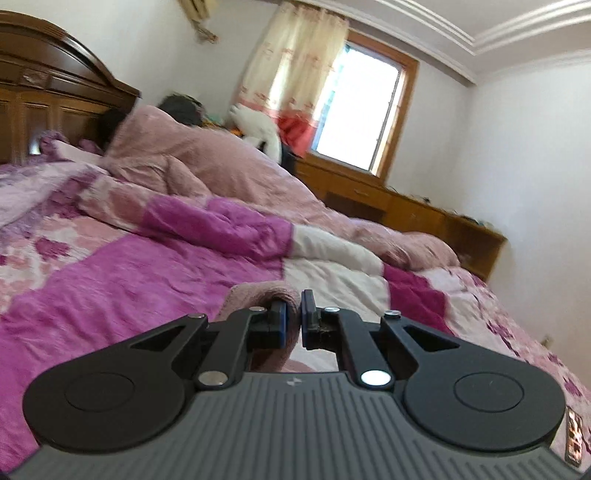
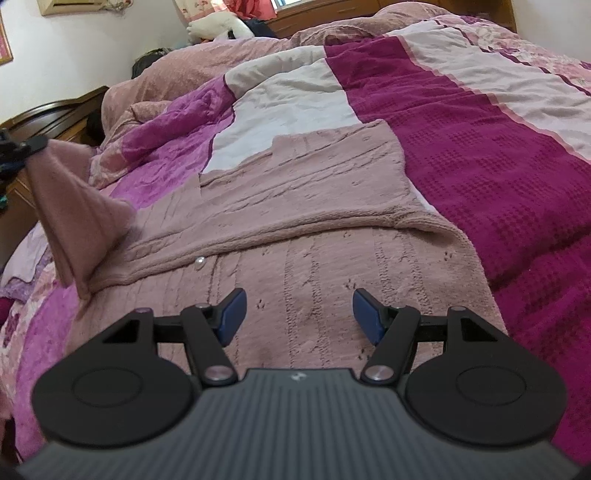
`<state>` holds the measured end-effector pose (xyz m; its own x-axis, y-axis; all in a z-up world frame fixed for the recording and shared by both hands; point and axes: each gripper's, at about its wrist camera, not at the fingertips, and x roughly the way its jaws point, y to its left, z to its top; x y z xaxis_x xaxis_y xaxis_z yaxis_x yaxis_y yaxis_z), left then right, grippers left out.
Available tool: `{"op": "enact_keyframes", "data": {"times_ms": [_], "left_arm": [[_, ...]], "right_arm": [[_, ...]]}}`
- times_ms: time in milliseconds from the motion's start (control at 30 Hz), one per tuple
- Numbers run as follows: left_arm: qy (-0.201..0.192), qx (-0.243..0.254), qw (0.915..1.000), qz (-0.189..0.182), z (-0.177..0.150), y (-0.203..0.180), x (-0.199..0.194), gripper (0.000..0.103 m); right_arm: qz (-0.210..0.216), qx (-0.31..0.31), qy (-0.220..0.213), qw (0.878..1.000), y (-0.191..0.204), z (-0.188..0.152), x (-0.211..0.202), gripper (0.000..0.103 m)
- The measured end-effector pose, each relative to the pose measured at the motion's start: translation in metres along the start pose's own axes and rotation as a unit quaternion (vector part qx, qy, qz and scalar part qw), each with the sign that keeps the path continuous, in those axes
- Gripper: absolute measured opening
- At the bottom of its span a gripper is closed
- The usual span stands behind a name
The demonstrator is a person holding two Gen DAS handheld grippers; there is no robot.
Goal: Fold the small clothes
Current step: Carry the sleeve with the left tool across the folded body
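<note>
Ahead of the right claw [image 2: 298,314] the bed [image 2: 480,155] is low and flat: the cardigan [image 2: 314,206] lies spread, nothing rising from it. Right of that claw the cover runs open. To its left a sleeve [image 2: 74,206] stands lifted, pinched in the left claw [image 1: 291,317]. Beyond, a heaped quilt [image 1: 207,155], probably soft, and the headboard [image 1: 55,92] close that side.

The left wrist view sits low over the bed [image 1: 129,280], looking nearly level across the quilt toward the window [image 1: 362,110] and headboard [image 1: 55,92]. The right wrist view tilts down, close above the pink sweater [image 2: 314,229]. Both share the quilt, the rumpled pink blanket [image 1: 207,155] and the white plush toy [image 2: 218,26]
</note>
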<state>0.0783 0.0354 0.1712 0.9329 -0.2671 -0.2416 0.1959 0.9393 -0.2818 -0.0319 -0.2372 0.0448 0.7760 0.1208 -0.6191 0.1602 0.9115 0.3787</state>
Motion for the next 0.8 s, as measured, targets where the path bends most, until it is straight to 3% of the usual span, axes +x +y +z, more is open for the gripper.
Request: {"op": "enact_keyframes", "data": {"times_ms": [267,400,700,800], "left_arm": [[0.086,0.026,0.9955,-0.031,-0.049,-0.033,0.051,0.008],[0.131,0.064,0.9887,-0.033,-0.080,-0.045,0.071,0.008],[0.220,0.059,0.9729,-0.037,-0.128,-0.046,0.108,0.009],[0.242,0.052,0.9684,-0.029,-0.133,-0.045,0.114,0.021]], "right_arm": [[-0.006,0.006,0.006,1.000,-0.006,-0.003,0.003,0.066],[-0.006,0.008,0.006,1.000,-0.007,-0.004,0.004,0.066],[-0.004,0.012,0.010,1.000,-0.013,-0.006,0.009,0.065],[-0.004,0.012,0.011,1.000,-0.013,-0.006,0.009,0.065]]}}
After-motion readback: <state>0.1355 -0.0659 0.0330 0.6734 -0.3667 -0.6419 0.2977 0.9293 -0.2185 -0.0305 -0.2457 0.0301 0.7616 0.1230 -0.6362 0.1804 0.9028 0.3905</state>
